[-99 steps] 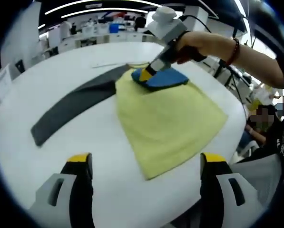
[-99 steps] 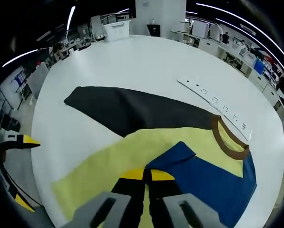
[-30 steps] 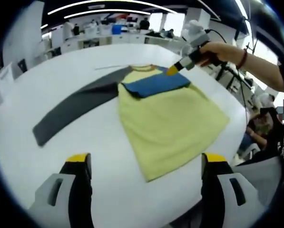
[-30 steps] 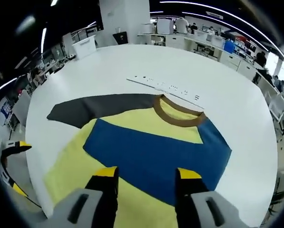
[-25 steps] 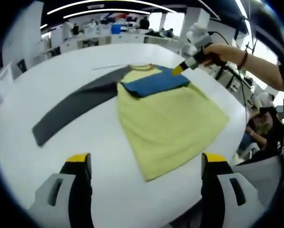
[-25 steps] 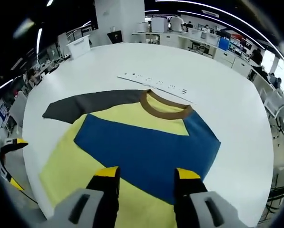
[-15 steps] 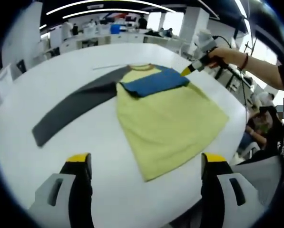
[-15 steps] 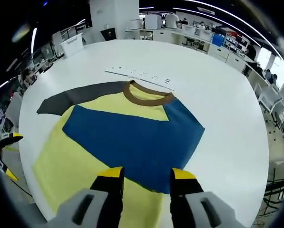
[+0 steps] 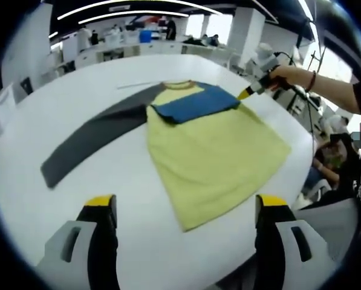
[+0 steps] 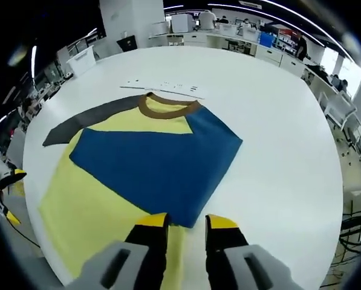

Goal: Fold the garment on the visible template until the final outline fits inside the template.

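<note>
Fingers of the left gripper (image 9: 186,208) spread wide and empty, hovering low over the near edge of the white worktop (image 9: 77,96). Fingers of the right gripper (image 10: 185,222) set with a narrow gap between the yellow tips, nothing pinched, poised above the lower edge of the blue sleeve (image 10: 156,166). Also seen from the left gripper view, held at the far right of the garment (image 9: 210,145) by a hand (image 9: 289,77).

Garment lying flat mid-worktop: yellow body, brown collar (image 10: 167,104), blue sleeve already folded across the chest, dark grey sleeve (image 9: 95,136) stretched out to the side and not yet folded in. No template outline clearly distinguishable under the cloth; a thin white strip (image 10: 162,86) just beyond the collar.

Likely next: bringing the grey sleeve over, then the hem up.

Risks, as judgement: dragging the whole shirt rather than lifting one layer, undoing the blue fold; pinching both layers together at the sleeve edge; a skewed grey fold leaving the outline too wide; hem corner near the worktop edge slipping off if tugged that way.
</note>
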### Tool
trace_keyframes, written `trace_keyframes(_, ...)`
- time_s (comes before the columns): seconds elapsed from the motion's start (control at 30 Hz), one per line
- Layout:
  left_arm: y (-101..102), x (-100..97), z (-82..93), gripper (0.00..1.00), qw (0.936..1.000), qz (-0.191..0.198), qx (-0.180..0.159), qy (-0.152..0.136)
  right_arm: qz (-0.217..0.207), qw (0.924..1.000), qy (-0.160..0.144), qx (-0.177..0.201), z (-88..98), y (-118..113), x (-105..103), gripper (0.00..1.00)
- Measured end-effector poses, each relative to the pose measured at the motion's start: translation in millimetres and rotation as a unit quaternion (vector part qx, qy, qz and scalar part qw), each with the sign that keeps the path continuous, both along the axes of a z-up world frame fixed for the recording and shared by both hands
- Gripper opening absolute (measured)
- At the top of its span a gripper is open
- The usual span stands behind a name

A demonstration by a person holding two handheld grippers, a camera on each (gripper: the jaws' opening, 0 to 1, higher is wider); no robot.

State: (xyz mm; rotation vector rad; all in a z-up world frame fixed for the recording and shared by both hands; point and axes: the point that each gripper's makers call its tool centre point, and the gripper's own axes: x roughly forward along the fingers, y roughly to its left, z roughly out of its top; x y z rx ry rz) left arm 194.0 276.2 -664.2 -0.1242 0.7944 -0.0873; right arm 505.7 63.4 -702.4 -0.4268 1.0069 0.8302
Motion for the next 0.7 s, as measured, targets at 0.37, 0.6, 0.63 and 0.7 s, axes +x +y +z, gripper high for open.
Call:
trace_keyframes(0.37,0,-1.1,0.3,0.9,1.0,0.0,0.002,0.002,0.008,0.9999,0.011,0.003,-6.5,-6,-4,0.08)
trace_keyframes(0.6,1,0.5,-0.2,0.9,1.0,0.002,0.002,0.002,0.006,0.9998,0.021,-0.003,-16.7,-8,-2,0.08)
trace_keyframes(0.63,1,0.9,0.4,0.9,1.0,0.002,0.002,0.001,0.005,0.9997,0.023,-0.003,-18.2,-8,-2,0.07)
trace_keyframes(0.7,2,1.3,1.5,0.89,1.0,0.003,0.001,-0.001,0.001,0.9996,0.028,-0.001,-21.2,-7,-2,0.06)
